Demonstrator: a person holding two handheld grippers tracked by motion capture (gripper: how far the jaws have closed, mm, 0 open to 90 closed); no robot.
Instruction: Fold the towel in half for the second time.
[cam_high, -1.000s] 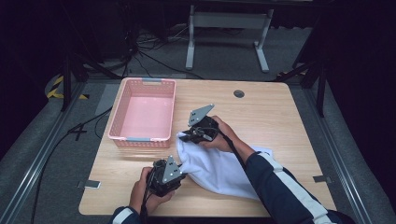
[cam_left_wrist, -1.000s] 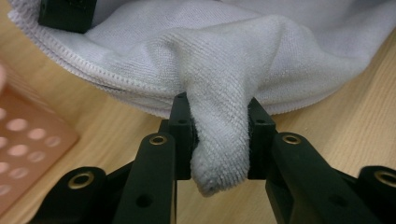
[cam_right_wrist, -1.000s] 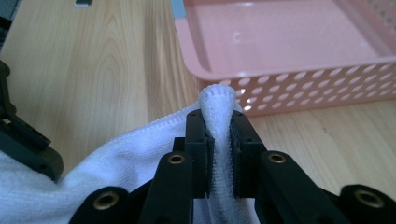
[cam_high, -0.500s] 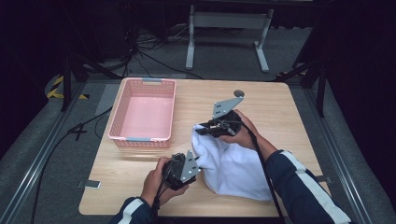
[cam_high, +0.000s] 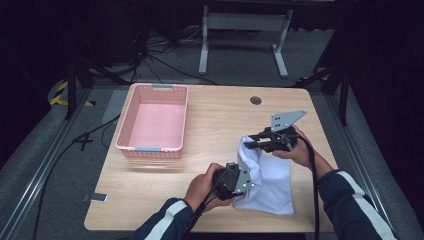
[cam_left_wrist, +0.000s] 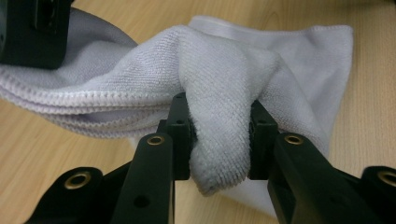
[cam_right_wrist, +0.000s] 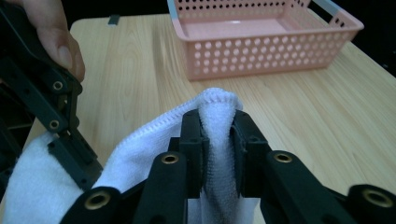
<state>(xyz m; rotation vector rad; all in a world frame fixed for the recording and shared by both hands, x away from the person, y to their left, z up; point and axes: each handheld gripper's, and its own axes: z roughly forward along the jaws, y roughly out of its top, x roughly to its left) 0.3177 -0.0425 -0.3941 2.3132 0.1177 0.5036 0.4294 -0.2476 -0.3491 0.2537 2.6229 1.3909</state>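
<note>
Both grippers have carried the white towel (cam_high: 267, 175) farther right of the pink basket (cam_high: 154, 120); the left gripper (cam_high: 239, 181) and right gripper (cam_high: 255, 141) each clamp a fold; folding looks underway, with flattening and binning seemingly left.

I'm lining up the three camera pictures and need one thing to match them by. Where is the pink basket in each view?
High view: the pink basket sits on the table's left part, up and left of the white towel.
Left gripper view: not in it.
Right gripper view: the basket is at the top, beyond the towel pinched in the right tool.
Shared landmark: the white towel, clamped in both tools.
</note>
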